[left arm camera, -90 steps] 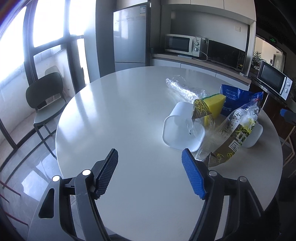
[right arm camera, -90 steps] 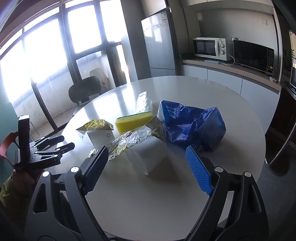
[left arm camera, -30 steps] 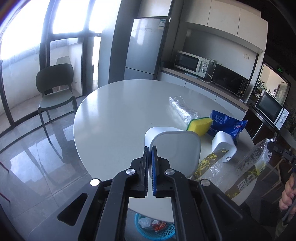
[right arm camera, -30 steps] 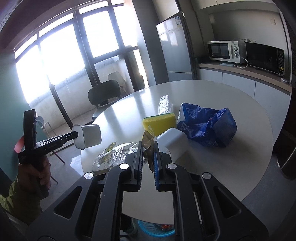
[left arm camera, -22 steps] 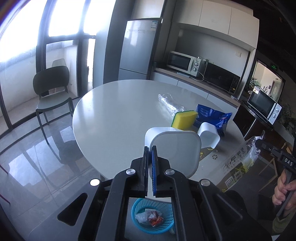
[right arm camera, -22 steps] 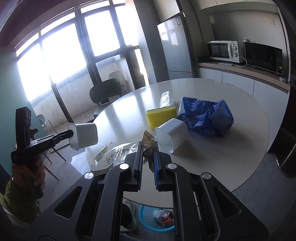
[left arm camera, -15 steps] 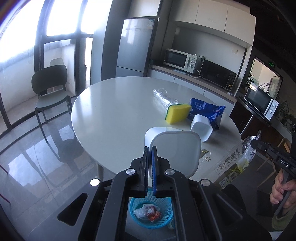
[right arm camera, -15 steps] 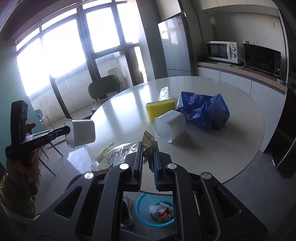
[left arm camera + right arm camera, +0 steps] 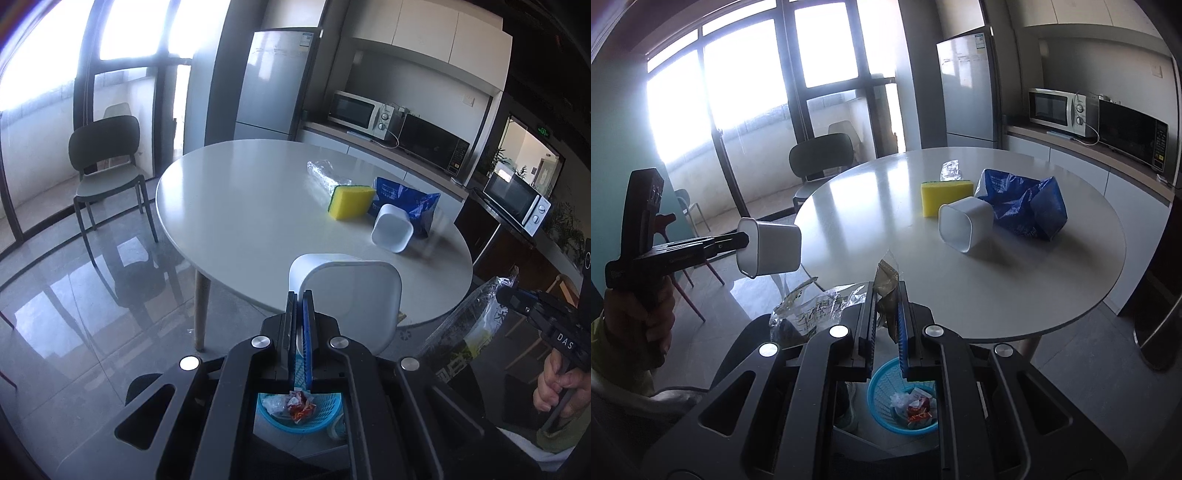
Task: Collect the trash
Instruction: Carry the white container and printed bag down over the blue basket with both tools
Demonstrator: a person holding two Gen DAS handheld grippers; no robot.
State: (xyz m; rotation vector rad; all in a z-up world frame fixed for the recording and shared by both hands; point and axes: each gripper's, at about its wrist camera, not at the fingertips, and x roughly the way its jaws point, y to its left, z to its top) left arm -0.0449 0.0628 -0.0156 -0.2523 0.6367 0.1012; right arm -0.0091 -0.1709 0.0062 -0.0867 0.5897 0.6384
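Note:
My left gripper (image 9: 300, 299) is shut on the rim of a white plastic cup (image 9: 354, 295) and holds it in the air off the table's near edge; it also shows in the right wrist view (image 9: 772, 249). My right gripper (image 9: 886, 295) is shut on a clear printed snack wrapper (image 9: 820, 306), also seen in the left wrist view (image 9: 465, 325). A blue trash basket (image 9: 882, 387) with some wrappers in it stands on the floor below both grippers (image 9: 325, 417).
On the round white table (image 9: 240, 206) lie a second white cup (image 9: 391, 229) on its side, a yellow sponge (image 9: 349, 201), a blue bag (image 9: 406, 199) and a clear wrapper (image 9: 323, 171). A dark chair (image 9: 107, 162) stands at the left.
Both grippers closed on their items, lifted them off the table and pulled back and up. The blue basket on the floor has come into view under them.

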